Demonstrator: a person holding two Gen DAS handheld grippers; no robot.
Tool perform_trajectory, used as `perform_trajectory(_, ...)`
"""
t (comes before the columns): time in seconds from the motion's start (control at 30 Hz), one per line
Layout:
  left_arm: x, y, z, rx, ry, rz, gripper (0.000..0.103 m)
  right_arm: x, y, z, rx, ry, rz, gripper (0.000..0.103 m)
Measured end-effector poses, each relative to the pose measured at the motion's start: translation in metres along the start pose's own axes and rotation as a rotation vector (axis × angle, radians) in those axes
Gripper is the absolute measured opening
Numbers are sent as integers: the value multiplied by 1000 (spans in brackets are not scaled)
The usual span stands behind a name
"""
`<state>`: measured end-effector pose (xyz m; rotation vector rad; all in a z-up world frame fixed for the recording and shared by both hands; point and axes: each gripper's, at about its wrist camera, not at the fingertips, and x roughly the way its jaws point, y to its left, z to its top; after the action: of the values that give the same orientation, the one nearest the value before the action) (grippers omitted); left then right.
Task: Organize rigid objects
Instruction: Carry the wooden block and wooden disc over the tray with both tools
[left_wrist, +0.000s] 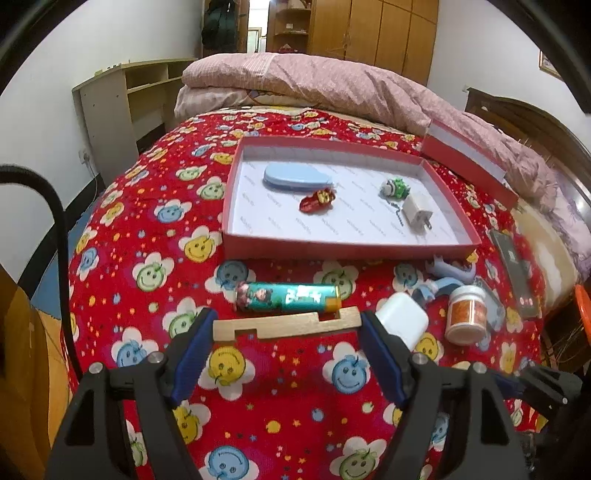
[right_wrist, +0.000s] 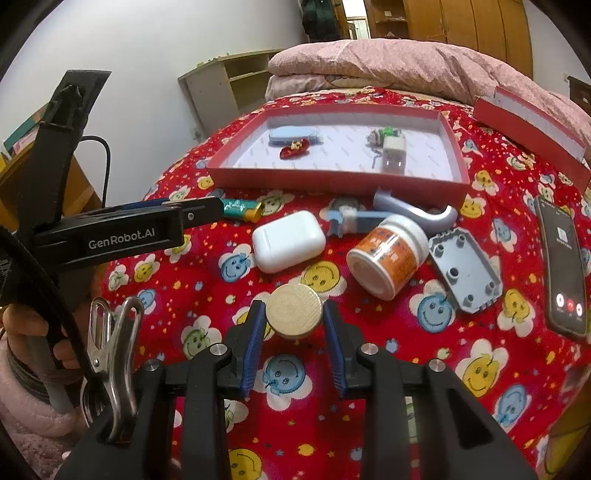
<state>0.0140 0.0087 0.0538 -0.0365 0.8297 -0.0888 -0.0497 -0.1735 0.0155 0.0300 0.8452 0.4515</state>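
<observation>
**Both grippers loaded, box straight ahead**

Blue-padded fingers (left_wrist: 192, 354) of the left gripper (left_wrist: 286, 325) were clamped on the two ends of a notched wooden strip (left_wrist: 286, 325), its long axis running crosswise from pad to pad, jaws spread wide to span it. Just beyond the strip a teal lighter (left_wrist: 288, 296) lay on the red smiley bedspread (left_wrist: 280, 406), parallel to it. The right gripper (right_wrist: 294, 315) pinched a round wooden disc (right_wrist: 294, 315) between narrowly set pads, face up.

The red box (left_wrist: 347, 243) sat directly ahead of both grippers and farther up the bed, its long near wall facing them; inside lay a blue case (left_wrist: 295, 178), a small red toy (left_wrist: 317, 200), a green toy (left_wrist: 396, 188) and a white charger (left_wrist: 416, 214). Between the right gripper and the box lay a white earbud case (right_wrist: 288, 240), an orange-labelled jar (right_wrist: 388, 254) tipped on its side and a grey plate (right_wrist: 466, 273). By these views the strip was likely the next piece in, carried forward over the lighter and the near wall; kept parallel to that wall, it should clear easily.
</observation>
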Motion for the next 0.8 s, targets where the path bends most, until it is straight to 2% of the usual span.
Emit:
perform_trajectory(0.4,5,-8,41,30,-30,-17,81,-15,-12,21,3,-28,-16,32)
perform_trajectory(0.8,42,-10,72,45,-15,-4,81,-12,-32,53,5,-33,-53,32)
